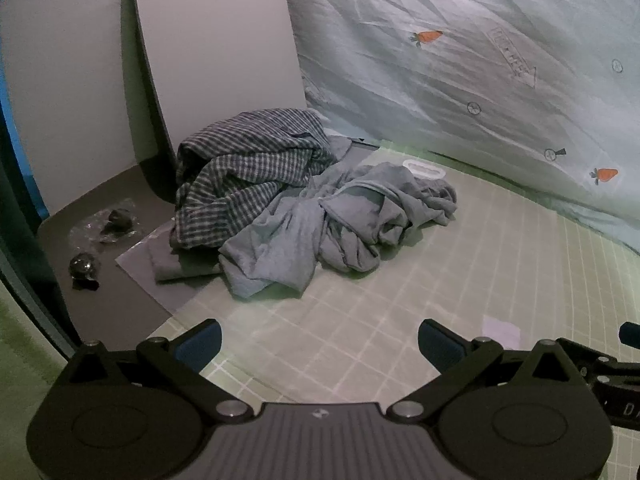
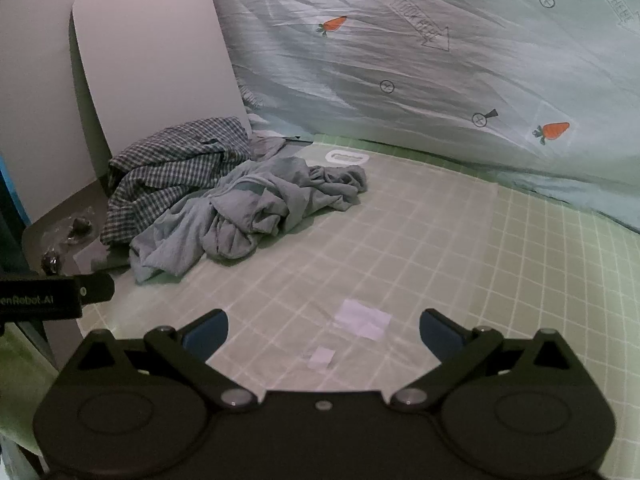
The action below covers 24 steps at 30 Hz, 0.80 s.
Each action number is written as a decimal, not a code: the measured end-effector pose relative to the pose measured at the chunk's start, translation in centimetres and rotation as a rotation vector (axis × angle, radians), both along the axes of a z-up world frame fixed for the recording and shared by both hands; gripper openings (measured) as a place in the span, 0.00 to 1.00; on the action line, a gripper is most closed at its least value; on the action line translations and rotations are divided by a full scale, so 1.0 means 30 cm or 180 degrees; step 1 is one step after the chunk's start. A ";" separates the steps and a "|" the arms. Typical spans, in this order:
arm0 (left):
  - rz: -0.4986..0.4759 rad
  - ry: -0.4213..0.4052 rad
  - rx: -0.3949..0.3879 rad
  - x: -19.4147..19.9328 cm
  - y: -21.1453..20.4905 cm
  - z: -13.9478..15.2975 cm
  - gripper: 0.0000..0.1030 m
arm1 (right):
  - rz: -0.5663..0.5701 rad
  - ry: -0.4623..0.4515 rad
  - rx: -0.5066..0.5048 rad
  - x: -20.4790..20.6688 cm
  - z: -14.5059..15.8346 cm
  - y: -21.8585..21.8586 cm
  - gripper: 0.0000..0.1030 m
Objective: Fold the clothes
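Left wrist view: the left gripper (image 1: pixel 320 344) stands at the bottom of the frame with its fingers wide apart, holding nothing. A crumpled grey garment (image 1: pixel 336 224) lies at frame centre on the gridded mat (image 1: pixel 460 292), touching a checked shirt (image 1: pixel 248 168) heaped just behind it, upper left.

Right wrist view: the right gripper (image 2: pixel 324 336) is likewise spread and empty. Both garments (image 2: pixel 240 208) lie bunched left of centre, well apart from it.

Judgement: neither garment is folded. The next move calls for reaching in, seizing one edge and spreading the cloth flat.
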<state>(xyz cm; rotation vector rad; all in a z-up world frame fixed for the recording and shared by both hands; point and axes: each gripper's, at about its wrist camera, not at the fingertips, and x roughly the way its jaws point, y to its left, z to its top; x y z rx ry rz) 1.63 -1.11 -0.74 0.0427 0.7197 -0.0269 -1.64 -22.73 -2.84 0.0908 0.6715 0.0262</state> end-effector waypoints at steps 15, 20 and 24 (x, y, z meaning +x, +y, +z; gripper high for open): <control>0.0041 0.0298 -0.0213 0.129 0.013 -0.059 1.00 | -0.0162 -0.0083 0.0044 0.128 -0.043 -0.077 1.00; 0.0064 0.0420 -0.0282 0.224 0.015 -0.085 1.00 | -0.0118 0.0004 -0.0065 0.252 -0.067 -0.106 1.00; 0.0149 0.0433 -0.0269 0.332 0.027 -0.109 0.99 | -0.0053 0.0032 -0.0093 0.381 -0.088 -0.124 1.00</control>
